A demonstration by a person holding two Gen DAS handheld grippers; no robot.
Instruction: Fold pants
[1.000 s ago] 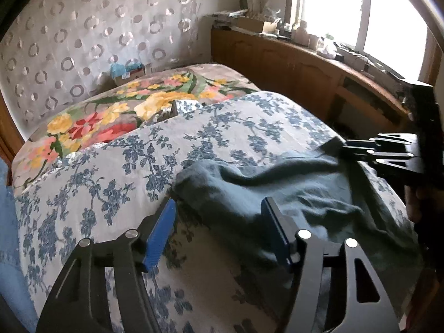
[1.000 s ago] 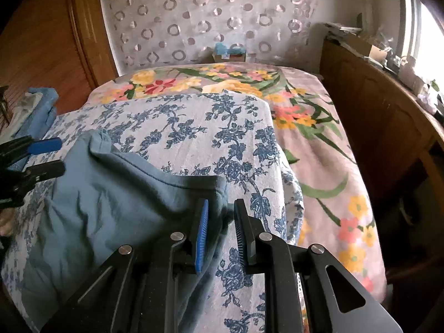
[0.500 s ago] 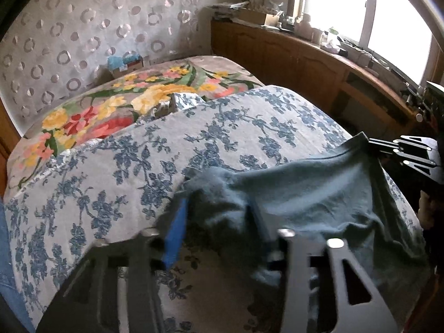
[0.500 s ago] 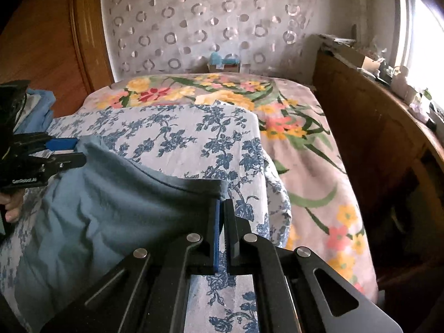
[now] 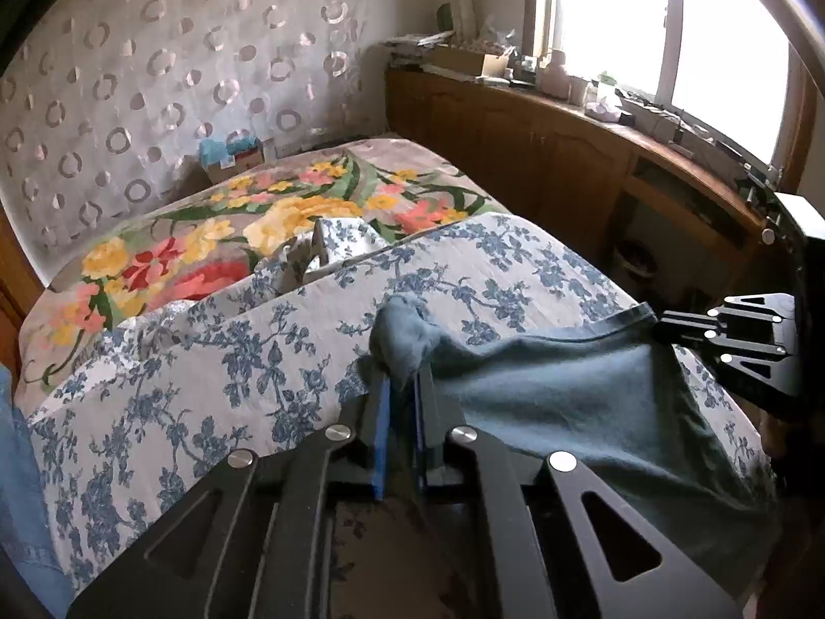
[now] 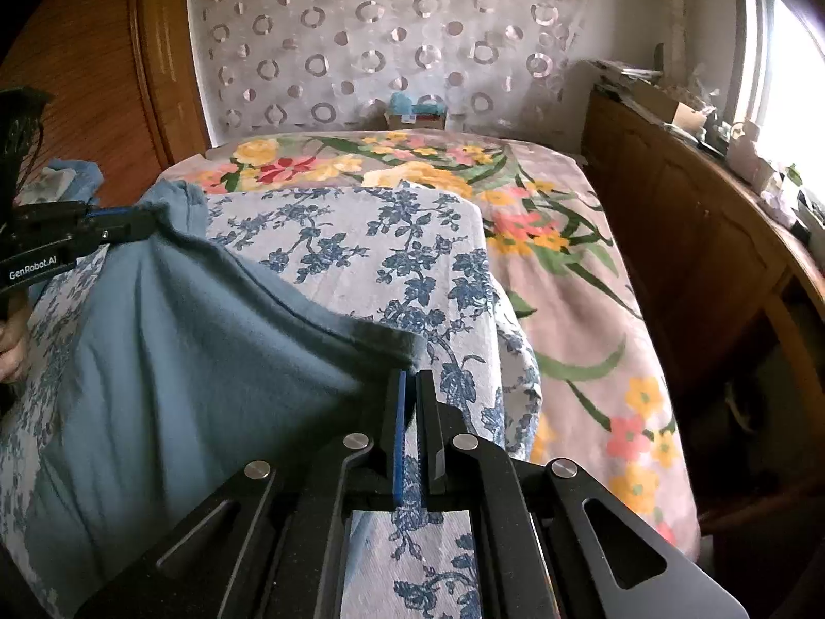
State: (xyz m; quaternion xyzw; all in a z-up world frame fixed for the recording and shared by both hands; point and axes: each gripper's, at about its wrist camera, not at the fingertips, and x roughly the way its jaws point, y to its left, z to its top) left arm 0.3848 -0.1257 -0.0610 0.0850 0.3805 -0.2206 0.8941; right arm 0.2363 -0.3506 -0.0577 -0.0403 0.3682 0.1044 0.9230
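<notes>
Blue-grey pants [image 5: 567,397] lie stretched across the blue-flowered quilt [image 5: 206,361] between both grippers. My left gripper [image 5: 402,381] is closing, its blue pads pinching a bunched end of the pants, which sticks up above the fingertips. In the right wrist view the pants [image 6: 180,340] spread to the left, and my right gripper [image 6: 411,376] is shut on their near hemmed corner. Each gripper shows in the other's view: the right gripper [image 5: 665,330] at the right edge, the left gripper [image 6: 144,224] at the far left, both with cloth in them.
Beyond the quilt lies a bedspread [image 5: 206,237] with bright flowers. A wooden cabinet [image 5: 541,155] with clutter on top runs along the bed's right side under the window. A small box [image 5: 232,155] sits against the patterned wall. More blue cloth [image 6: 67,175] is piled at the left.
My left gripper's jaws have come together on a bunch of the pants and lifted it slightly. The right gripper's jaws closed fully on the pants' corner.
</notes>
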